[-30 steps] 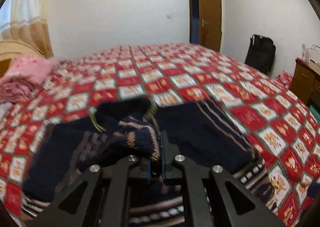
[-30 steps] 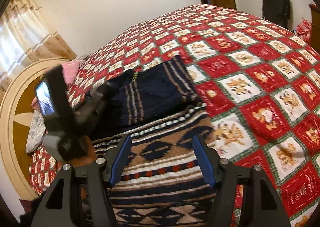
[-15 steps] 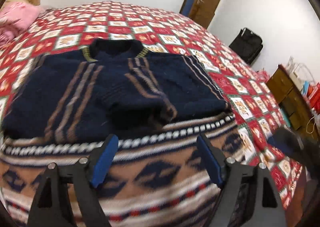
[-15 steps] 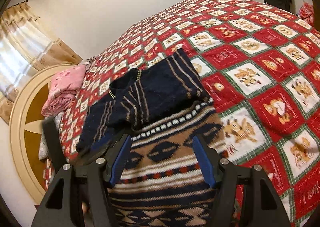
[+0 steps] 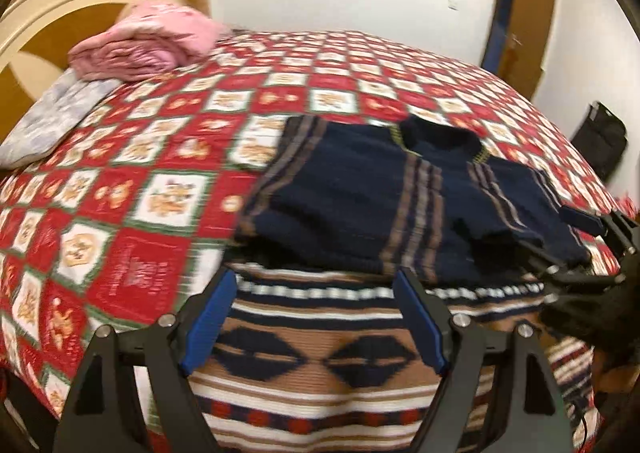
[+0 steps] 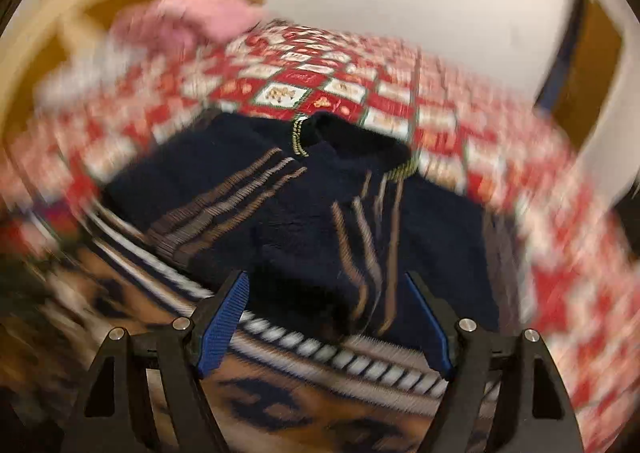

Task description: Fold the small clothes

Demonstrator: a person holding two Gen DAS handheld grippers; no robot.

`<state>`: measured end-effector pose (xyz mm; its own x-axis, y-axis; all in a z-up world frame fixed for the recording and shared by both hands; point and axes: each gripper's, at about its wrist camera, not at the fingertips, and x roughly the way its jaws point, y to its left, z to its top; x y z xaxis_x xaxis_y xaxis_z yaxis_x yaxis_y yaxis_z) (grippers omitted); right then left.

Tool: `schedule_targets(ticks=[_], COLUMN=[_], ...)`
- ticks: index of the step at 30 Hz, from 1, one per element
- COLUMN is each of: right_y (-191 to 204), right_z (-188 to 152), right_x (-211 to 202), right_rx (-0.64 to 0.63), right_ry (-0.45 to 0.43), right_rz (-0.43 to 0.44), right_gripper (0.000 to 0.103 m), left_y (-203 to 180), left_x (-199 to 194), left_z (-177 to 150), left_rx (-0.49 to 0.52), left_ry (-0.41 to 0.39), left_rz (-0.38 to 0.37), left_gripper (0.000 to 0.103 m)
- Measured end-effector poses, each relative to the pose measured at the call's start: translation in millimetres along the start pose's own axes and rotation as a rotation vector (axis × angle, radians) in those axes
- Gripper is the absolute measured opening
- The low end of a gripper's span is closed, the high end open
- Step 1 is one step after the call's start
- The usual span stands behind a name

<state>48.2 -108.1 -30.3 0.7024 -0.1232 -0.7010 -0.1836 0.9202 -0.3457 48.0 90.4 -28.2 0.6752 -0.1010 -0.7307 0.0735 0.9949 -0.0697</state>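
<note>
Both grippers open, nothing held, over half-folded sweater on bed.
Left gripper [image 5: 316, 317] jaws spread wide, empty, hovering above the brown/white/red patterned lower band of the navy knit sweater with tan stripes [image 5: 360, 205]; right gripper [image 6: 324, 325] jaws equally wide, empty, low near the folded-in sleeve, view heavily motion-blurred. Sweater lies face up on the red-and-white checked bedspread [image 5: 160, 157], collar away from cameras, both sleeves seemingly folded inward across the chest. Pink folded blanket [image 5: 148, 41] well apart by the headboard. Likely step: pinch the hem at both bottom corners and fold up toward the collar. Do it well: grab all layers at each corner, lift evenly, keep the sleeves tucked, lay hem edge square just below the collar, avoid dragging the bedspread.
</note>
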Motion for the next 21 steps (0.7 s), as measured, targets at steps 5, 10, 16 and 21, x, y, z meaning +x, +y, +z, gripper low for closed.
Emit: schedule_targets(ticks=[5,10,16,21], right_y=[-26.5,-67.5,-130.9,-157.4], right_z=[-0.7,-8.5,-5.7,-48.1], right_x=[38.3,62.0,37.6,29.1], right_rx=[0.143,0.358,0.567,0.689], right_ry=[0.103,0.160,0.028,-0.002], right_rz=[0.026,0.189,0.287,0.292], right_gripper=[0.047,0.007,0.007,0.007], left_y=[20.9,35.3,37.9,32.6], left_x=[3.0,13.5,13.5,12.0], left_z=[2.5,3.6,11.6,20.2], left_rx=[-0.047,-0.094,-0.113,-0.094], left_ry=[-0.004,0.023,0.016,-0.025], left_rz=[0.011,0.034,0.030,0.039], left_gripper=[0.083,0.083,0.083,0.083])
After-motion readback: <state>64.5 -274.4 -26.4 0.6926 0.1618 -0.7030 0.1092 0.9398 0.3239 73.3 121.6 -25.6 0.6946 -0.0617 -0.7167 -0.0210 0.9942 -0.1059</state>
